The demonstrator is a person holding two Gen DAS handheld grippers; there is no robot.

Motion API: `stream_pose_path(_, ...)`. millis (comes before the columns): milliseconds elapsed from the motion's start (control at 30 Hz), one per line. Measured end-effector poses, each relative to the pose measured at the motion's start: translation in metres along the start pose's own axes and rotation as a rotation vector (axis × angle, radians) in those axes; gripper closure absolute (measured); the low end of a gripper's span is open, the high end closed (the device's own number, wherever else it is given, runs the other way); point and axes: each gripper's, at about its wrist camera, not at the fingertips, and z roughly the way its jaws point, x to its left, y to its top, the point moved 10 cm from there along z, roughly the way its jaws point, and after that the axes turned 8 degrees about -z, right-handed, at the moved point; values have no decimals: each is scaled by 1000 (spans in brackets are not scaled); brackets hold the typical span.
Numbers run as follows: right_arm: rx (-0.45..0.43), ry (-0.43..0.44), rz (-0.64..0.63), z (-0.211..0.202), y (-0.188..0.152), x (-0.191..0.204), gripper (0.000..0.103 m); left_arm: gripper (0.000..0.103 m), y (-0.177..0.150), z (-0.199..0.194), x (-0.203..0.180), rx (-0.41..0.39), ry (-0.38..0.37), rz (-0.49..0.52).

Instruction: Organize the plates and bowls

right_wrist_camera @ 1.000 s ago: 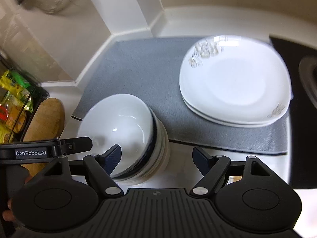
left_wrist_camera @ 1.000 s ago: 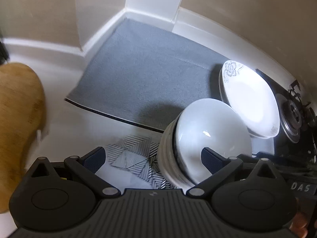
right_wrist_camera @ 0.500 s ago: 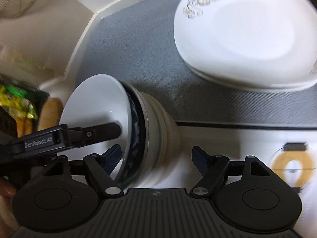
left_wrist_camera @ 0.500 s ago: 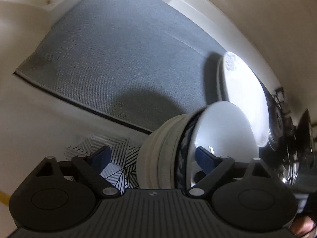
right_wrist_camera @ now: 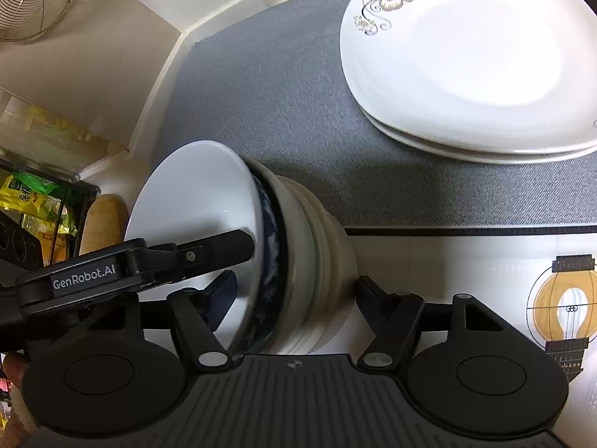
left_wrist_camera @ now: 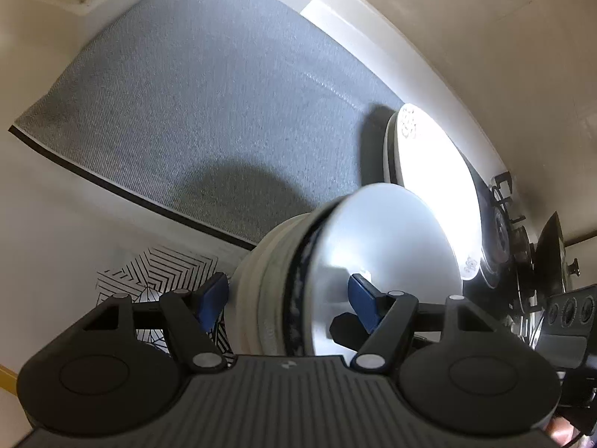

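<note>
Both grippers straddle the bowl stack point(right_wrist_camera: 298, 261) at the mat's point(right_wrist_camera: 283, 104) near edge. Left gripper point(left_wrist_camera: 287, 298) and right gripper point(right_wrist_camera: 294, 298) have just been closing around its wall; whether the pads press, I cannot tell. Plates point(right_wrist_camera: 470, 59) lie far right.

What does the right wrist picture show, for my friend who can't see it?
A stack of bowls sits between the two fingers of the right hand-held gripper, whose jaws have just been closing. The left hand-held gripper reaches into the top bowl. Behind, white flowered plates rest on a grey mat.
</note>
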Motion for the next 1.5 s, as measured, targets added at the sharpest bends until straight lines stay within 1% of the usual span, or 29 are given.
stream_pose_path(100, -15, -6, -10, -3, 4, -1, 35, 28, 3, -1, 5, -3, -11, -22)
stream_pose_path(267, -31, -1, -9, -6, 14, -1, 39, 28, 11, -10, 3, -26, -27, -29)
stream_pose_path(567, -62, -2, -11, -15, 36, -2, 40, 29, 25, -22, -4, -58, -54, -39)
stream_pose_path(833, -88, -17, -1, -22, 54, -8, 41, 29, 38, -22, -22, -80, -66, -21)
stream_pose_path(1000, -126, -30, 3, -33, 69, -14, 41, 29, 44, -23, -38, -94, -82, 11)
stream_pose_path(1133, -148, -47, 1, -38, 81, -21, 42, 29, 50, -12, -50, -91, -86, 10)
stream_pose_path(1333, -159, -60, 5, -40, 88, -29, 42, 29, 52, -4, -57, -82, -90, 8)
stream_pose_path(1500, -171, -62, 0, -45, 92, -28, 42, 29, 55, -8, -61, -92, -95, 10)
